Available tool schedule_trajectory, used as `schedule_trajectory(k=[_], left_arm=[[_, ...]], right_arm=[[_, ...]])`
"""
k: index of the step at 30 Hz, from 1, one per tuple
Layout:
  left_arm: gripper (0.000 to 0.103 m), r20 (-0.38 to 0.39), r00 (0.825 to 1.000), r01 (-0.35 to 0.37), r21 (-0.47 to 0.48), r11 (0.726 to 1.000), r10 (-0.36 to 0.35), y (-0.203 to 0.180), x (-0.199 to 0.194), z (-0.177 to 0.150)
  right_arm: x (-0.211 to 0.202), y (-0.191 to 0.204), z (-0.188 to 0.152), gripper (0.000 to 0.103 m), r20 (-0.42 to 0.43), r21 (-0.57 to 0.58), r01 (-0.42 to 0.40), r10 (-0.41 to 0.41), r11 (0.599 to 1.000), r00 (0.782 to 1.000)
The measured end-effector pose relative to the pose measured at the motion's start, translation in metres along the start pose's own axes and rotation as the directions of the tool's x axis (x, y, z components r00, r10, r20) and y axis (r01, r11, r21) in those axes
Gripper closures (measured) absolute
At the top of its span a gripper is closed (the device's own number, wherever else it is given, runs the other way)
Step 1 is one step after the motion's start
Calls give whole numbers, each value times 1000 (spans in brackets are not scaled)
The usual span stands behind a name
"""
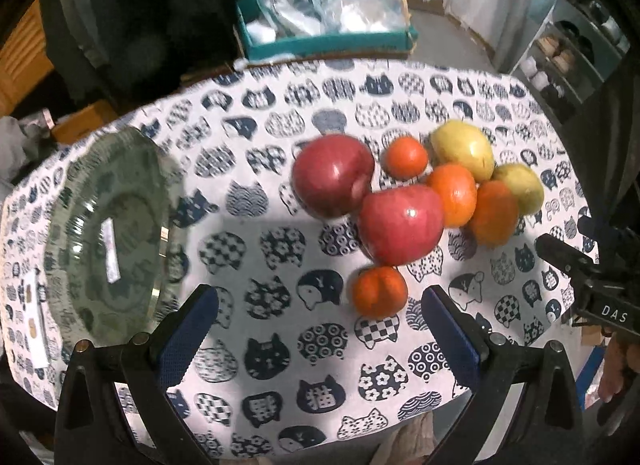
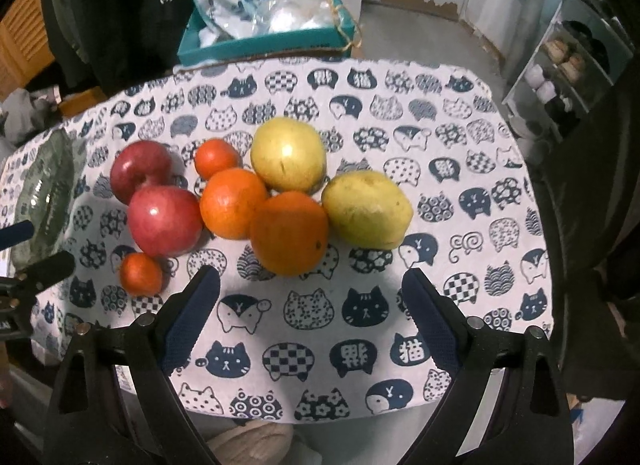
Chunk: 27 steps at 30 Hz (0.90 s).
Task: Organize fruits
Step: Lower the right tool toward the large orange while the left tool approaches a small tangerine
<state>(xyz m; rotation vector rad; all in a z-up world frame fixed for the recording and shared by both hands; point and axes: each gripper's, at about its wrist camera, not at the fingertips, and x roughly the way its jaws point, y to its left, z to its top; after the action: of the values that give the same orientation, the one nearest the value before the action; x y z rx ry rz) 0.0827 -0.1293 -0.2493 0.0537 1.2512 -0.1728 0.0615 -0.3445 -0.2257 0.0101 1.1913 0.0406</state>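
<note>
A pile of fruit lies on the cat-print tablecloth (image 1: 256, 225): two red apples (image 1: 333, 174) (image 1: 401, 223), two yellow pears (image 2: 289, 153) (image 2: 366, 209), two oranges (image 2: 290, 233) (image 2: 232, 203) and two small tangerines (image 1: 379, 291) (image 2: 217, 158). A clear glass plate (image 1: 108, 233) sits at the left. My left gripper (image 1: 320, 325) is open and empty, just short of the near tangerine. My right gripper (image 2: 311, 305) is open and empty, in front of the big orange. The right gripper also shows at the right edge of the left wrist view (image 1: 576, 265).
A teal box (image 2: 264, 45) with plastic bags stands beyond the table's far edge. A dark chair with clothing (image 1: 152, 17) is at the back left. White shelves (image 2: 560, 65) stand at the right. A paper strip (image 1: 36, 321) lies left of the plate.
</note>
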Motion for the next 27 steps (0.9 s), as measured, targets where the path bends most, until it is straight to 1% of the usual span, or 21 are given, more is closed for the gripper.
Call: schedule_trajectory(k=[5,10,12,14,15,17,18,21,23,27], left_arm=[[1,-61,998,10,-5,1000,-11,-10,26,-2],[1,-103,994,20,16,1000,-18,-20,45,-4],[7,-127,991,32,12,999,-30,-23,53,-4],[18,-152,988,41,4,999,-40,-24,60,-4],[19,-162,986,48,-1,999,-47,-25,62,-4],[25,-176,983,55,-11,998,-56,-24,66,-5],[27,-180,982,59,-13,998,-61,-24,68,-5],[36,-193,978,72,-17,997,-74,-26,73,-6],[40,-197,976,93,-24,995,-96,-26,76,-4],[50,-198,970,139,-32,990,-143,-28,78,-2]], right_arm=[[20,-4,-5,12,-51,1,5,-4,1000,999],[28,-7,-8,13,-69,3,5,-4,1000,998],[31,-7,-9,13,-76,6,-4,5,1000,997],[33,-6,-8,13,-81,6,-11,11,1000,997],[35,-6,-8,13,-83,5,-16,16,1000,996],[39,-4,-6,16,-91,5,-25,25,1000,995],[42,-3,-5,17,-99,7,-38,38,999,994],[50,-1,-2,18,-113,6,-56,56,998,992],[56,2,0,20,-122,0,-66,65,998,990],[62,8,5,21,-129,-13,-72,70,997,989]])
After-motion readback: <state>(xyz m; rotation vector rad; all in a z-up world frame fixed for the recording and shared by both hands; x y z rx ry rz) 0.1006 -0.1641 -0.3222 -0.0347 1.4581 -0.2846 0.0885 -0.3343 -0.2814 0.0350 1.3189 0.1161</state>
